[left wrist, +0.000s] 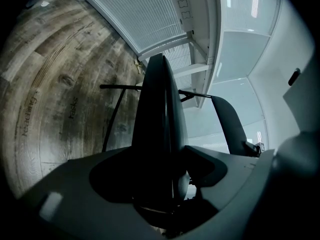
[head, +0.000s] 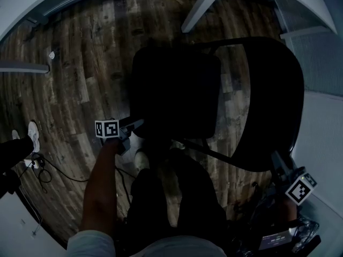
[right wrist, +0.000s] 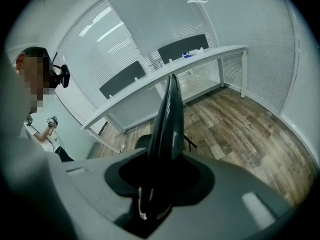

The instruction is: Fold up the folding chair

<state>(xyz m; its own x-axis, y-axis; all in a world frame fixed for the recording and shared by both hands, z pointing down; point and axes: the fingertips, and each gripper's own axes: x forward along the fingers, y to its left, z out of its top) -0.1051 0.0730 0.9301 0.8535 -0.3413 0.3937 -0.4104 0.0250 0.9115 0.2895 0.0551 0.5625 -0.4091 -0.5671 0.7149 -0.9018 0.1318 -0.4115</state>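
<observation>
A black folding chair stands open on the wood floor, its seat (head: 177, 92) in the middle and its curved backrest (head: 270, 100) to the right. My left gripper (head: 134, 128) is at the seat's near left corner. The thick seat edge (left wrist: 155, 114) stands between its jaws, with a slim gap on the right side. My right gripper (head: 277, 164) is at the backrest's near lower edge. The thin backrest panel (right wrist: 170, 114) runs up between its jaws, and dark room shows beside it. Thin black frame bars (left wrist: 120, 87) stick out past the seat.
White desk legs (head: 206, 4) stand beyond the chair. Cables (head: 51, 170) and a white shoe (head: 33, 135) lie on the floor at the left. A long white desk (right wrist: 165, 69) with two dark chairs runs along the blinds. A person (right wrist: 37, 99) stands at the left.
</observation>
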